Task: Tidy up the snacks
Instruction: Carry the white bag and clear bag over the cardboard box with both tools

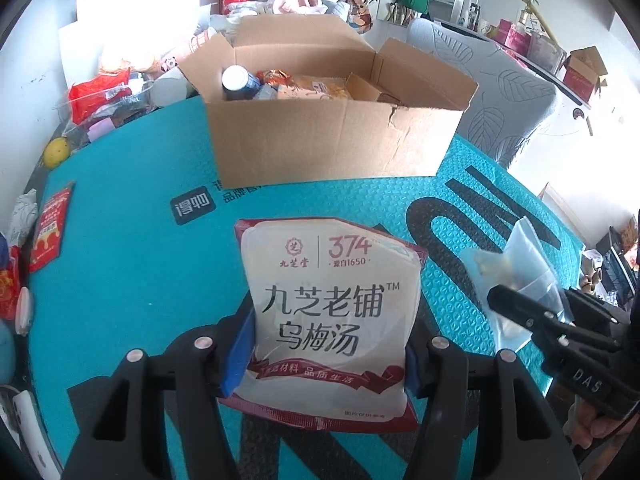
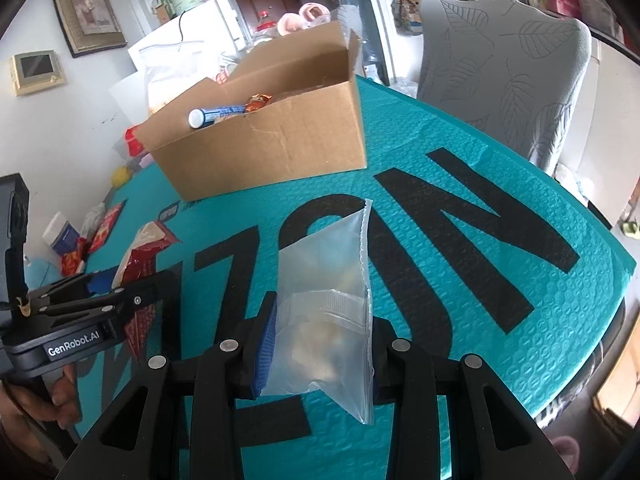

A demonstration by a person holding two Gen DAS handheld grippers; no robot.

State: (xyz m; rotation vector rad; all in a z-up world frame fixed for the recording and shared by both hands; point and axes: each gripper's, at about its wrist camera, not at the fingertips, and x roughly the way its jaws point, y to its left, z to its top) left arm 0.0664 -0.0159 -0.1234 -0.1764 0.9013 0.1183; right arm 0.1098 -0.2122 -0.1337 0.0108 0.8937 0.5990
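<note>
My left gripper (image 1: 326, 356) is shut on a white and dark red snack pouch (image 1: 332, 304) with Chinese print, held above the teal mat. My right gripper (image 2: 316, 354) is shut on a clear plastic zip bag (image 2: 328, 312) with pale pieces inside. An open cardboard box (image 1: 332, 140) stands ahead on the mat and holds a blue bottle (image 1: 240, 82) and several snack packs. The box also shows in the right wrist view (image 2: 272, 148). The right gripper with its clear bag (image 1: 516, 264) shows at the right of the left wrist view. The left gripper (image 2: 104, 304) with the pouch (image 2: 140, 256) shows at the left of the right wrist view.
A teal mat (image 1: 132, 272) with black letters covers the table. Red snack packs (image 1: 50, 228) and a yellow fruit (image 1: 56, 152) lie at the left edge. Clutter (image 1: 108, 96) sits behind the box. A grey leaf-patterned chair (image 2: 508, 80) stands at the far right.
</note>
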